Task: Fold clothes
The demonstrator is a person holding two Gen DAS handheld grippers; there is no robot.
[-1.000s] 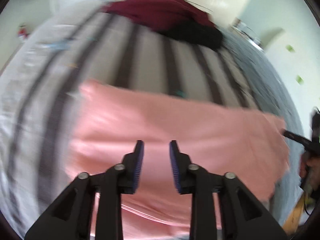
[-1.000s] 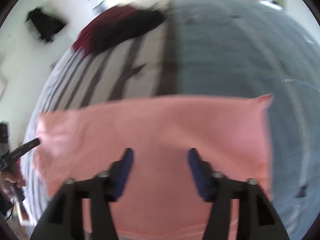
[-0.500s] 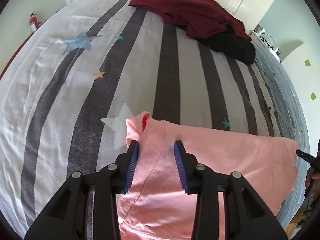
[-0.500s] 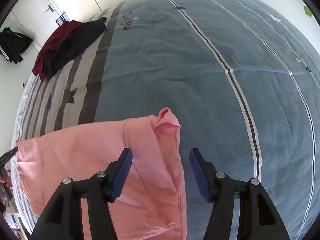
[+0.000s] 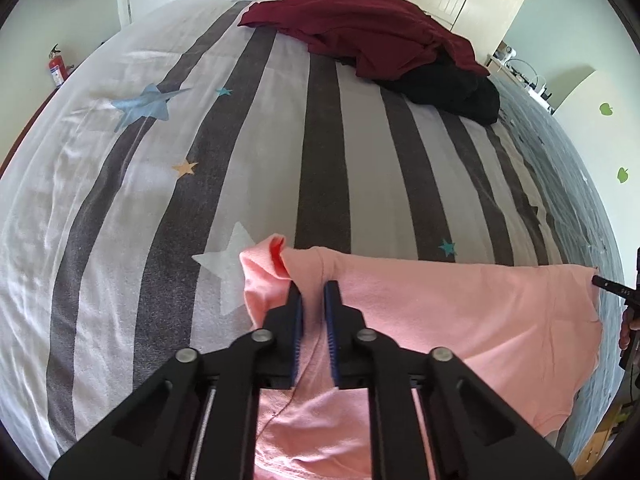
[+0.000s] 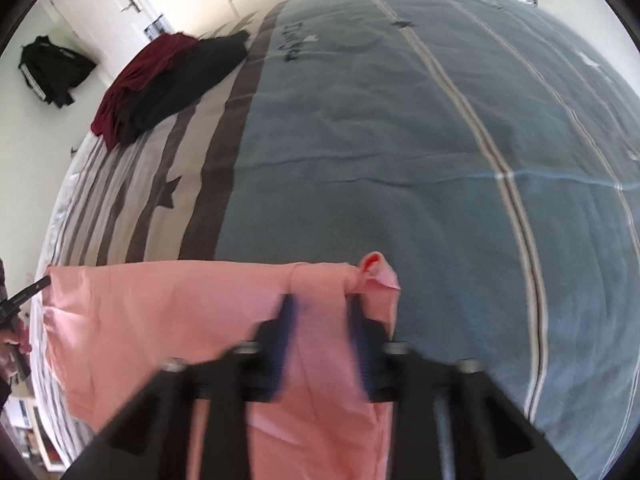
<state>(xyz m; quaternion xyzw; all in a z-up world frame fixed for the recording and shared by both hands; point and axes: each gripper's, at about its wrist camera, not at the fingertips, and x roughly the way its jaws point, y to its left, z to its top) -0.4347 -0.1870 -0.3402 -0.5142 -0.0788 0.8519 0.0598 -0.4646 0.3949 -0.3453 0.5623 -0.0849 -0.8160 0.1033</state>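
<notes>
A pink shirt (image 5: 460, 312) lies flat at the near edge of the bed, its top edge running across both views. My left gripper (image 5: 312, 286) is shut on the cloth at the shirt's left top corner, beside a raised fold. At the opposite corner, my right gripper (image 6: 320, 300) is blurred and its jaws are closing, with a bunch of the pink shirt (image 6: 160, 312) between them and a gap still showing. Each view catches the other gripper's tip at the shirt's far corner, with a hand behind it.
A dark red garment (image 5: 360, 20) and a black garment (image 5: 452, 88) lie heaped at the far end of the bed. The cover is grey-striped (image 5: 320, 140) on one side and blue (image 6: 400, 140) on the other. A fire extinguisher (image 5: 58, 68) stands by the wall.
Both grippers moved from the shirt's middle to its top corners. The left jaws closed onto the cloth. The right jaws narrowed around the corner fold.
</notes>
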